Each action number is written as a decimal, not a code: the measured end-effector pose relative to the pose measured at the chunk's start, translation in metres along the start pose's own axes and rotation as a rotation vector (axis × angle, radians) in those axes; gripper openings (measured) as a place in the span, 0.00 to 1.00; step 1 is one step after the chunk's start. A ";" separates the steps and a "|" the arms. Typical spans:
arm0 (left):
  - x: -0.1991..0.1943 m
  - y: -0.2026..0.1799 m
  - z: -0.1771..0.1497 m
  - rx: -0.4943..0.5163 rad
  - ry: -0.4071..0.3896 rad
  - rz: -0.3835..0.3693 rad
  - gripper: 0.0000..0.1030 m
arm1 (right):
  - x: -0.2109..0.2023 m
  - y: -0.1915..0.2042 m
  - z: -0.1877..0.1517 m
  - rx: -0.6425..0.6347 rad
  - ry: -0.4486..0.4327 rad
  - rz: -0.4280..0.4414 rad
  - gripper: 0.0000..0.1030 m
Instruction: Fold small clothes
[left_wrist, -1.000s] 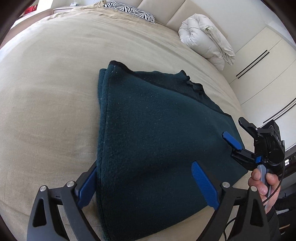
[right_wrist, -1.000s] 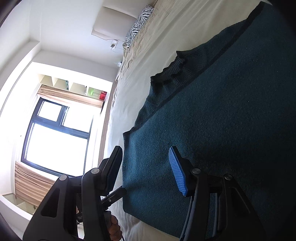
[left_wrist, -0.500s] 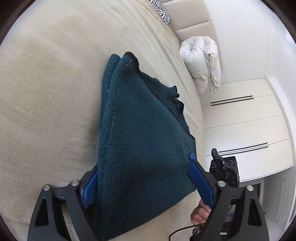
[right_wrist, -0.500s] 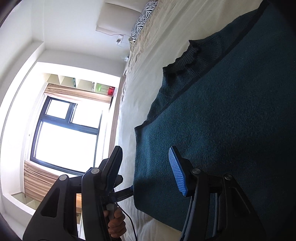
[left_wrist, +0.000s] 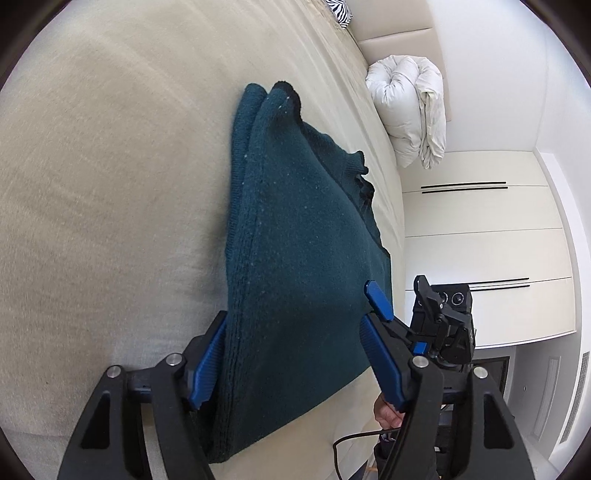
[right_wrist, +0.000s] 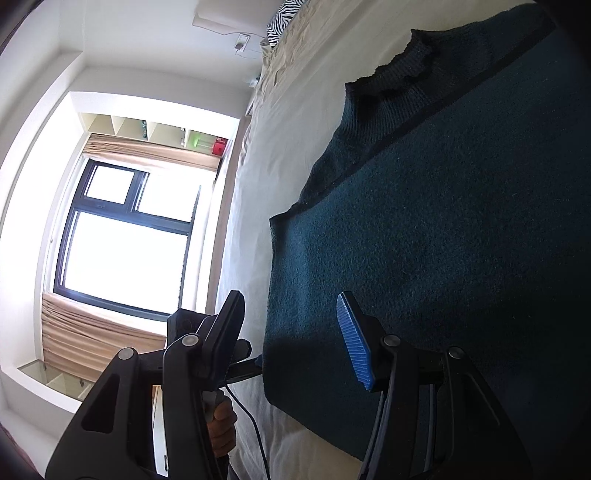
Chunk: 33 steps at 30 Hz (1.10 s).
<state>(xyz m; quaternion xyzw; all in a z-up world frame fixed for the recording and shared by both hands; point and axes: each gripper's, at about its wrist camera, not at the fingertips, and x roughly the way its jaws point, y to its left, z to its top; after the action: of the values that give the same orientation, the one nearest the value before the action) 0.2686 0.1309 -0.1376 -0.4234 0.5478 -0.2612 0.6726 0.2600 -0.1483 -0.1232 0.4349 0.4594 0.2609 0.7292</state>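
Left gripper (left_wrist: 291, 354), black frame with blue ribbed pads, straddles the near corner of the dark teal knitted sweater (left_wrist: 295, 258). Jaws are closing, fabric edge between them; left pad sits against the folded edge, right pad is clear of the cloth, so no grip yet.

Sweater lies flat on the beige bedsheet (left_wrist: 110, 184), already folded at least once, its ribbed collar on the far side towards the headboard.

Right gripper (right_wrist: 295, 339) hangs over the sweater's other near corner, jaws roughly half open, nothing between the pads.

Risks, my read:
- The left pads may catch only the top layer of the stacked edge, so the lower layer stays behind and the fold skews.
- Right gripper isn't gripping; if the left lifts alone, the thick knit would likely drag and bunch.
- The sheet is soft, so a pad pushed down could pinch the bedding along with the knit.

Room: white rolled duvet (left_wrist: 410, 110) near the padded headboard, zebra-print pillow (left_wrist: 340, 11), white wardrobe doors (left_wrist: 480, 240), bright window (right_wrist: 125, 236) with a tan blind.
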 end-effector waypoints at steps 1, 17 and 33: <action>0.000 0.001 0.001 -0.013 0.001 -0.001 0.72 | 0.001 0.000 0.000 0.003 0.004 -0.004 0.50; 0.009 0.030 0.006 -0.159 0.008 -0.126 0.19 | 0.050 0.001 -0.004 0.013 0.120 -0.041 0.48; 0.043 -0.132 -0.012 0.193 -0.036 0.077 0.17 | -0.071 -0.047 0.022 0.189 -0.031 0.239 0.57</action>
<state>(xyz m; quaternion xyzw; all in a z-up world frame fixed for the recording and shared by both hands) 0.2836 0.0264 -0.0475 -0.3397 0.5237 -0.2790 0.7297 0.2476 -0.2350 -0.1285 0.5572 0.4157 0.2945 0.6557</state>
